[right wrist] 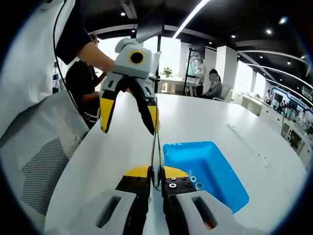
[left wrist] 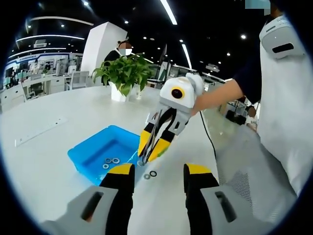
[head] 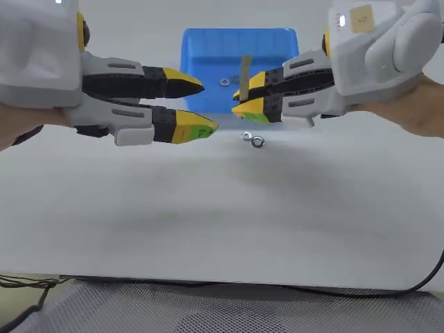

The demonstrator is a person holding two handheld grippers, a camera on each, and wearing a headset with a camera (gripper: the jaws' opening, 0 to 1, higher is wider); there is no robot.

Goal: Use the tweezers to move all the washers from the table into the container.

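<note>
My right gripper (head: 239, 101) is shut on thin tweezers (head: 245, 70), which run as a thin line from its closed jaws (right wrist: 156, 147). In the left gripper view the tweezers (left wrist: 148, 143) point down toward two small washers (left wrist: 150, 174) lying on the white table beside the blue container (left wrist: 98, 149). The same washers (head: 254, 140) lie just in front of the container (head: 239, 48), below the right gripper. More washers (left wrist: 110, 161) rest inside the container. My left gripper (head: 208, 107) hangs open and holds nothing, facing the right one a short gap away.
The white table (head: 208, 215) stretches wide toward me, with a black cable (head: 388, 291) along its front edge. Across the table stand a potted plant (left wrist: 122, 76) and people at other desks (right wrist: 210, 85).
</note>
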